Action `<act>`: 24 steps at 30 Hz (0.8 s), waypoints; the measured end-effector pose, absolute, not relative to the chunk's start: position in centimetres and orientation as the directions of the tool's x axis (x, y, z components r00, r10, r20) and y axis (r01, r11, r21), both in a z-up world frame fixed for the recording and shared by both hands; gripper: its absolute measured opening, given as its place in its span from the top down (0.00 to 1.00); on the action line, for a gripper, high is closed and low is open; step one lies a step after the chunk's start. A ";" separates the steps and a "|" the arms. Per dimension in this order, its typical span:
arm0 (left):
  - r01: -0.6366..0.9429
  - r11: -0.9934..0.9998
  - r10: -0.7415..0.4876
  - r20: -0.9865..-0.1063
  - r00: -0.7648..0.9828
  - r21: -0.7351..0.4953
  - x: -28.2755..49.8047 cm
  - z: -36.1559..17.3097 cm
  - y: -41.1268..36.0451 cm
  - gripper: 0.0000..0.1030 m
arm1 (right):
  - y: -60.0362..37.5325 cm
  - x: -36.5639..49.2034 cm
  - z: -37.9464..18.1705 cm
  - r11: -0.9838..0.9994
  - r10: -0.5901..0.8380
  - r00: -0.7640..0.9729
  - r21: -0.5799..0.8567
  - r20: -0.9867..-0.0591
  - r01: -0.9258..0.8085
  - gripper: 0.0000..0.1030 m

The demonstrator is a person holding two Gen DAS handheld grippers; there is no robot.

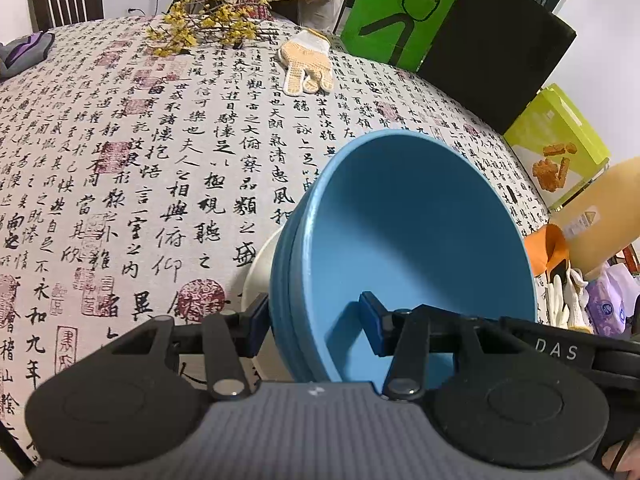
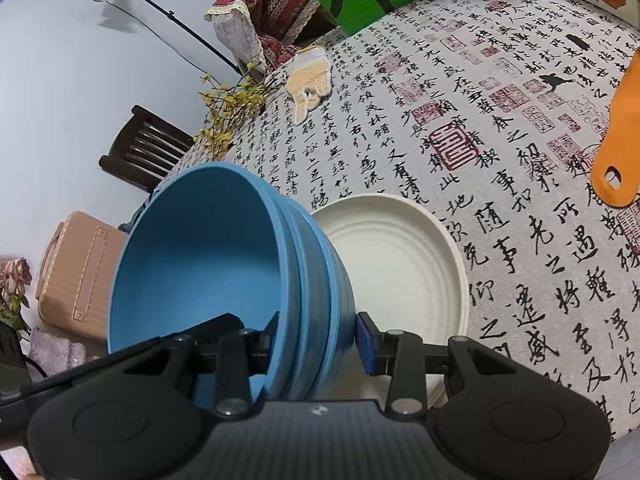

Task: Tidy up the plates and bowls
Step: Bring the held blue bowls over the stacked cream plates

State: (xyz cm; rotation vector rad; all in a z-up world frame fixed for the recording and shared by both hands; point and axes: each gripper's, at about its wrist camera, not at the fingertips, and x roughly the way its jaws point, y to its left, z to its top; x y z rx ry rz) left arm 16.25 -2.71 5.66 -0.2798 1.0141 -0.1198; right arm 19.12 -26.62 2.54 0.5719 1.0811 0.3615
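A stack of nested blue bowls (image 1: pixel 408 232) is held between both grippers, gripped at opposite sides of its rim. My left gripper (image 1: pixel 316 320) is shut on the stack's wall, one pad outside and one inside the top bowl. My right gripper (image 2: pixel 319 336) is shut on the other side of the blue bowl stack (image 2: pixel 200 248) in the same way. A white ribbed plate (image 2: pixel 400 264) lies on the calligraphy tablecloth (image 2: pixel 500 160) right beside and under the stack. In the left wrist view only a sliver of the white plate (image 1: pixel 260 276) shows. Whether the stack touches the plate is hidden.
A knitted glove (image 1: pixel 306 64) and yellow flower twigs (image 1: pixel 200 20) lie at the far side of the table. A green box (image 1: pixel 392 12), a black box (image 1: pixel 500 52) and a snack carton (image 1: pixel 560 148) stand along the right edge. An orange utensil handle (image 2: pixel 616 152) lies near the plate.
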 end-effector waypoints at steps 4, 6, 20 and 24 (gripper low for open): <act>-0.026 0.955 -0.240 -0.823 0.515 -0.294 16.4 5.3 -3.0 0.53 | -27.0 19.2 2.4 0.808 0.530 0.433 0.590 -0.729 0.003 0.65; -0.025 0.954 -0.246 -0.825 0.509 -0.299 16.6 5.1 -3.1 0.53 | -27.1 19.2 2.3 0.811 0.525 0.432 0.585 -0.733 0.007 0.65; -0.021 0.946 -0.278 -0.841 0.465 -0.324 17.7 3.7 -3.3 0.53 | -27.6 19.8 1.6 0.833 0.493 0.419 0.553 -0.762 0.026 0.65; -0.008 0.946 -0.284 -0.839 0.464 -0.325 17.7 3.5 -3.4 0.48 | -27.5 20.0 1.5 0.837 0.491 0.424 0.548 -0.761 0.015 0.63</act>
